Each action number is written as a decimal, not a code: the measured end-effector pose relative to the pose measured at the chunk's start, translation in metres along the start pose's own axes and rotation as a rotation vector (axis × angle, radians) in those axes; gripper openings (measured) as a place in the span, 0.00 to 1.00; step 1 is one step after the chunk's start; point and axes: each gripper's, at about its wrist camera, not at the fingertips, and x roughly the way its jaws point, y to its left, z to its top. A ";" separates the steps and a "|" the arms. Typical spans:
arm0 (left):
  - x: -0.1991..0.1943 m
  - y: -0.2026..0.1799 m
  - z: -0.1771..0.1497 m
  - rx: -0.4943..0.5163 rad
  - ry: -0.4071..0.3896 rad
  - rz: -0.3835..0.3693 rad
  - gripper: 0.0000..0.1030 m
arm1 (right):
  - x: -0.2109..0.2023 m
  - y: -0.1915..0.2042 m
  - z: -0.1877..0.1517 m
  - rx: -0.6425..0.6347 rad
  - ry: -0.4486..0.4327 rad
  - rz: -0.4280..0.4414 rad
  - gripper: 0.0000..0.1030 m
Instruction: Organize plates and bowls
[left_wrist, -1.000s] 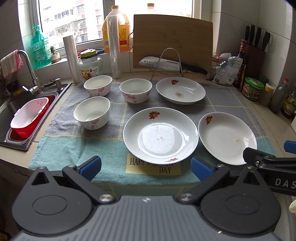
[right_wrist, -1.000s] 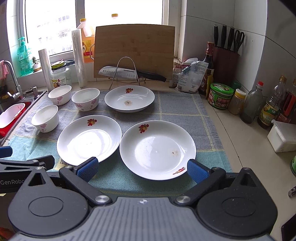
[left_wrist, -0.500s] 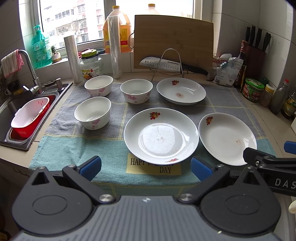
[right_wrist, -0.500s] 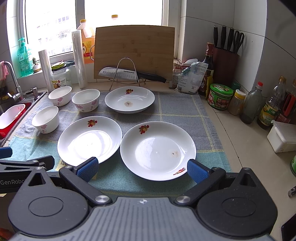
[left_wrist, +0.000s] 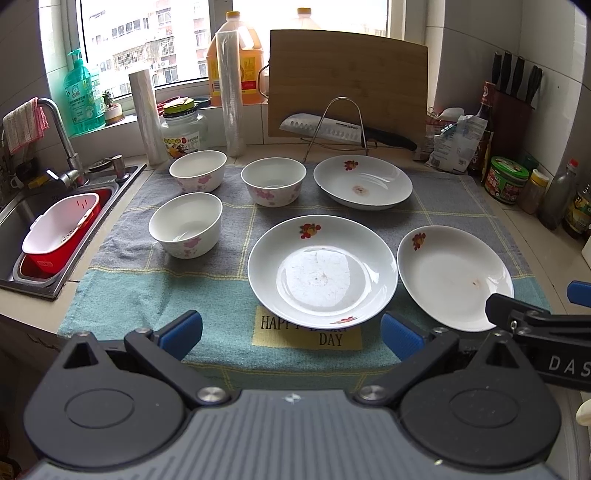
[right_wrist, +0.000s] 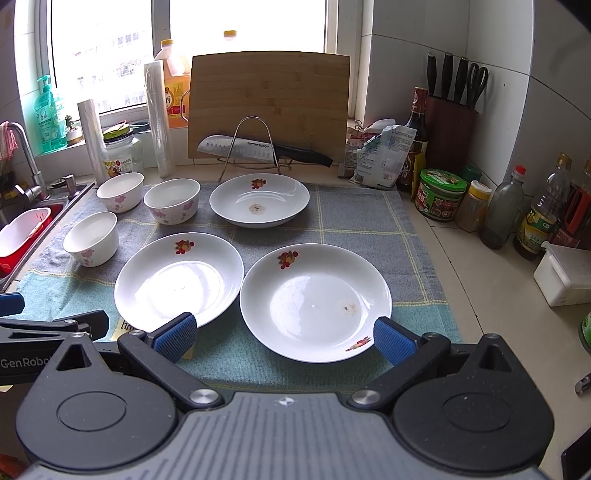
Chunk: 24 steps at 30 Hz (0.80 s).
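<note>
The counter (right_wrist: 491, 280) runs under a bright window and carries a grey and teal towel (left_wrist: 236, 306) on which all the dishes stand.

Left claw (left_wrist: 291, 334): wide open, holding nothing, poised at the towel's near edge. Right claw (right_wrist: 282, 338): wide open, holding nothing, level with the left claw and beside it.

Count on the towel:
- Three plates. The centre plate (left_wrist: 321, 269) lies just ahead of the left claw. The right plate (right_wrist: 316, 306) lies just ahead of the right claw, its near rim between the blue pads; it nearly touches the centre plate. The far plate (left_wrist: 362, 181) lies well ahead of both claws.
- Three bowls, all upright, ahead and to the left of the left claw: the near bowl (left_wrist: 186, 225), the far-left bowl (left_wrist: 198, 170) and the middle bowl (left_wrist: 274, 181).

Beyond the far plate, one knife (right_wrist: 258, 149) rests across a wire rack, with one cutting board (right_wrist: 269, 103) upright behind it. To the far left of the left claw, the sink (left_wrist: 22, 218) holds one red and white basket (left_wrist: 61, 229). To the right of the right claw, bottles and jars line the tiled wall.
</note>
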 end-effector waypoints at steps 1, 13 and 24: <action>0.000 0.000 0.000 0.001 -0.001 -0.001 0.99 | 0.000 0.000 0.000 0.000 0.000 0.001 1.00; 0.003 -0.004 0.001 0.021 -0.013 -0.006 0.99 | 0.000 -0.002 0.003 -0.038 -0.042 0.042 1.00; 0.005 -0.011 0.000 0.059 -0.049 -0.052 0.99 | 0.000 -0.014 -0.006 -0.085 -0.119 0.115 1.00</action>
